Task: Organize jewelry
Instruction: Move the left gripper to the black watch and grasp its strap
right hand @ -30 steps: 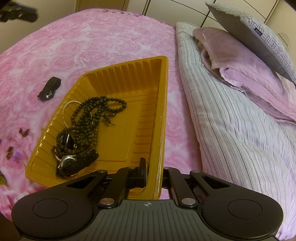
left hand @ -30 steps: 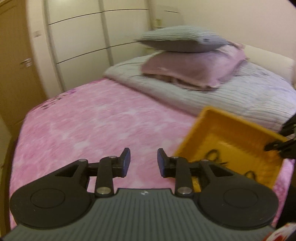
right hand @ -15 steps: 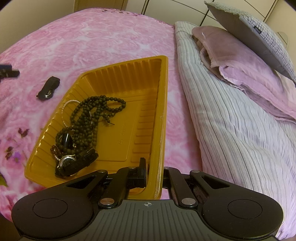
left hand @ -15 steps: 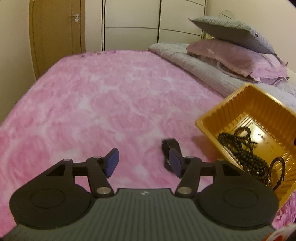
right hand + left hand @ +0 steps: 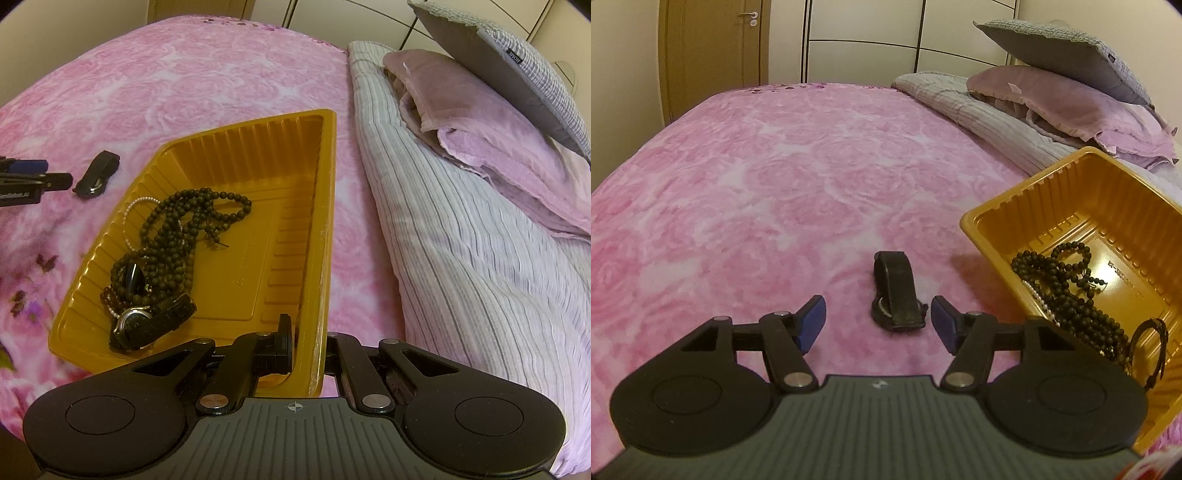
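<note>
The black watch [image 5: 897, 295] lies loose on the pink bedspread [image 5: 768, 192], its strap curled over and the case end toward me, just beside the yellow tray [image 5: 975, 221] but outside it. It sits just ahead of my left gripper [image 5: 878, 319], roughly centred between the spread fingers and a little nearer the right one, so that gripper is wide open and empty. If I close from here without moving forward, I judge the pads may only nip the near end of the case, and the watch could twist or slip out; pressing down into the soft bedding could also snag the fabric. My right gripper [image 5: 308, 345] is clamped on the tray's near wall, with the dark bead strands [image 5: 177, 236] and another watch [image 5: 147, 325] heaped at one end. Tilting that hold while I carry the watch over could slide the heap or tip the tray.
</note>
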A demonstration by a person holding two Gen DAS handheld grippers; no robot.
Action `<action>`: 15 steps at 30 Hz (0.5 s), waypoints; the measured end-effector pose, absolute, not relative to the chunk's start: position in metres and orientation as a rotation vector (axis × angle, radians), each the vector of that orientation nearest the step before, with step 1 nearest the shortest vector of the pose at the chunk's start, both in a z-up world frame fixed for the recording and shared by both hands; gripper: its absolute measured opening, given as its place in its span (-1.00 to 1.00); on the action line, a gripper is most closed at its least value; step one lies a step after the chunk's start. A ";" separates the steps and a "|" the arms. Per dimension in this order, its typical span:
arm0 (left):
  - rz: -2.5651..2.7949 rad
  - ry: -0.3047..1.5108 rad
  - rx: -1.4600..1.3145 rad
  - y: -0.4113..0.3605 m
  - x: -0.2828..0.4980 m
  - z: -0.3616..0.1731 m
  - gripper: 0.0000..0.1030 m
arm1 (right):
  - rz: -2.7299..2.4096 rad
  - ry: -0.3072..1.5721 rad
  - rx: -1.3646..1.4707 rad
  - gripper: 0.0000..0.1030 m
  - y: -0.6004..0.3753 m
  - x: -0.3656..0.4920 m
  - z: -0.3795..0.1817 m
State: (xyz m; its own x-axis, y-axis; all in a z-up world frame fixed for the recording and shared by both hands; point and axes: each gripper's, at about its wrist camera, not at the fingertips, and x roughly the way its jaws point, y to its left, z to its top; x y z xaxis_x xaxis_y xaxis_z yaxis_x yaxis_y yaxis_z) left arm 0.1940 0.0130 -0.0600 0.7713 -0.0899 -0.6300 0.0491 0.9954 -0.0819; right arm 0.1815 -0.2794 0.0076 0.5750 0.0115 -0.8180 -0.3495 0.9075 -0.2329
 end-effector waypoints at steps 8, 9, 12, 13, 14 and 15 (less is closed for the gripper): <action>-0.072 0.686 -0.054 0.005 0.209 -0.063 0.04 | 0.216 0.941 -0.402 -0.91 -0.279 0.181 0.006; -0.073 0.684 -0.053 0.004 0.210 -0.064 0.00 | 0.216 0.941 -0.401 -0.91 -0.279 0.181 0.006; -0.078 0.684 -0.041 0.002 0.211 -0.066 -0.03 | 0.216 0.941 -0.402 -0.91 -0.279 0.182 0.006; -0.078 0.684 -0.039 0.002 0.212 -0.067 -0.03 | 0.216 0.941 -0.402 -0.91 -0.278 0.182 0.006; -0.077 0.682 -0.038 0.001 0.212 -0.067 -0.10 | 0.215 0.942 -0.402 -0.91 -0.278 0.182 0.006; -0.076 0.682 -0.040 0.002 0.213 -0.068 -0.21 | 0.215 0.942 -0.402 -0.91 -0.279 0.182 0.006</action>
